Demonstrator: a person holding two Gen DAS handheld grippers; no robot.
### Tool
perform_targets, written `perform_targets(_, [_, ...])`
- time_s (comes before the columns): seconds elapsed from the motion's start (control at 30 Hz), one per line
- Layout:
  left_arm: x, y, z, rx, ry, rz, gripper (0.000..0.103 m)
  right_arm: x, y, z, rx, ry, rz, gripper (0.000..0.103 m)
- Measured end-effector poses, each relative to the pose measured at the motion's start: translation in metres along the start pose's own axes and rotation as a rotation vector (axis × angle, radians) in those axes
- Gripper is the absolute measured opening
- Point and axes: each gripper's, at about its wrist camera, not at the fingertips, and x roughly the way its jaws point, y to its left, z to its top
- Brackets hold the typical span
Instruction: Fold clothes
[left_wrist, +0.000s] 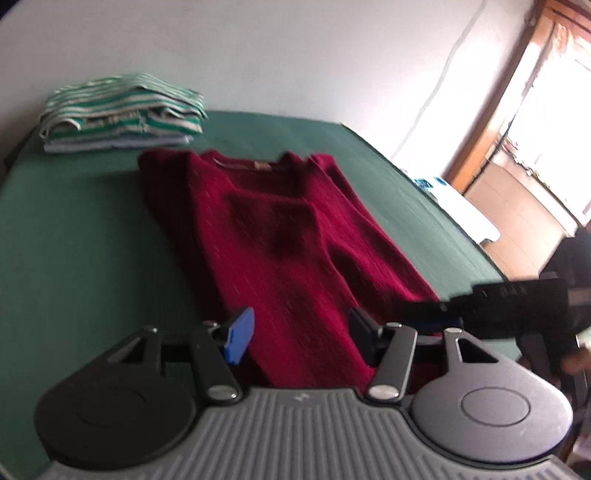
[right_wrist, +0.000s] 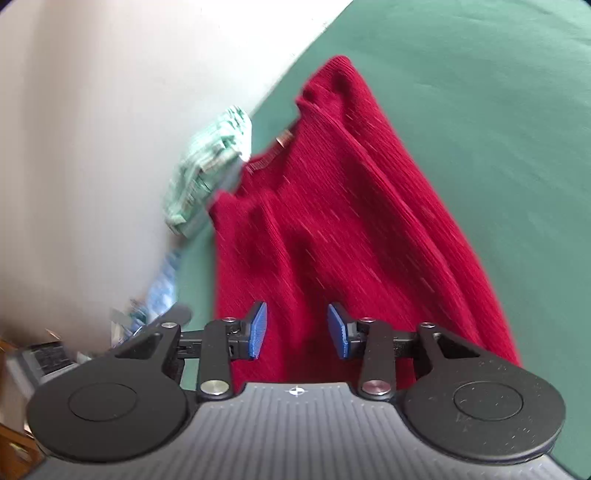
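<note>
Red sweater lies flat on the green table cover, sides folded in, its bottom edge right by both grippers. The left gripper is released, blue pads wide apart over the bottom edge, holding nothing. The right gripper is released too, pads apart over the red cloth. Only the left view shows the right gripper coming in from the side, and a bright doorway far off. Only the right view shows some blurry things by the wall. Bare green cover lies on both sides of the sweater. Farther back, past the collar, sits a pile of striped folded clothes near the wall.
</note>
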Motion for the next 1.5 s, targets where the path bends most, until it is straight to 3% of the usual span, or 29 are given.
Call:
perform_targets(0.03, [0.001,-0.012,-0.012,0.034,0.026,-0.004,0.062,-0.001,0.001,-0.005,-0.014,-0.003,-0.021,0.028])
perform_targets(0.1, [0.003,-0.031,-0.033,0.101,0.051,0.017,0.063,-0.009,0.006,-0.011,-0.039,-0.019,-0.053,0.027])
perform_targets(0.2, [0.006,-0.054,-0.048,0.210,0.066,0.053,0.081,-0.026,0.016,-0.019,-0.113,-0.031,-0.097,0.042])
perform_targets(0.23, [0.006,-0.060,-0.052,0.243,0.071,0.058,0.084,-0.032,0.020,-0.022,-0.152,-0.026,-0.124,0.055])
perform_targets(0.27, [0.002,-0.064,-0.055,0.259,0.075,0.048,0.084,-0.036,0.020,-0.028,-0.185,-0.013,-0.156,0.065])
perform_targets(0.3, [-0.001,-0.067,-0.058,0.275,0.079,0.038,0.084,-0.040,0.020,-0.034,-0.216,0.002,-0.190,0.067])
perform_targets(0.4, [-0.017,-0.079,-0.073,0.314,0.094,0.020,0.077,-0.053,0.005,-0.052,-0.248,0.036,-0.183,0.063])
perform_targets(0.47, [-0.030,-0.088,-0.085,0.320,0.108,-0.003,0.067,-0.069,-0.007,-0.063,-0.259,0.020,-0.170,0.055])
perform_targets(0.53, [-0.043,-0.101,-0.102,0.298,0.122,-0.037,0.060,-0.085,-0.017,-0.068,-0.224,0.008,-0.106,0.055])
perform_targets(0.63, [-0.047,-0.118,-0.124,0.247,0.139,-0.035,0.060,-0.097,-0.036,-0.073,-0.175,0.021,-0.008,0.053])
perform_targets(0.73, [-0.047,-0.138,-0.139,0.246,0.138,0.046,0.071,-0.096,-0.052,-0.084,-0.187,0.059,-0.017,0.029])
perform_targets(0.83, [-0.047,-0.159,-0.154,0.236,0.144,0.104,0.081,-0.110,-0.062,-0.095,-0.205,0.077,0.014,0.029])
perform_targets(1.07, [-0.058,-0.204,-0.191,0.156,0.134,0.194,0.081,-0.135,-0.087,-0.115,-0.233,0.108,0.113,0.029])
perform_targets(1.1, [-0.060,-0.206,-0.196,0.130,0.143,0.201,0.081,-0.138,-0.085,-0.118,-0.242,0.115,0.120,0.029])
perform_targets(1.17, [-0.064,-0.210,-0.206,0.079,0.160,0.215,0.068,-0.143,-0.085,-0.121,-0.263,0.127,0.130,0.029])
perform_targets(1.23, [-0.069,-0.215,-0.215,0.030,0.170,0.231,0.065,-0.146,-0.082,-0.123,-0.283,0.151,0.124,0.029])
perform_targets(1.4, [-0.103,-0.196,-0.196,-0.095,0.016,0.292,0.077,-0.165,-0.075,-0.127,-0.423,0.173,0.068,0.038])
perform_targets(1.5, [-0.106,-0.167,-0.181,-0.203,-0.030,0.299,0.079,-0.176,-0.084,-0.119,-0.382,0.116,0.065,0.040])
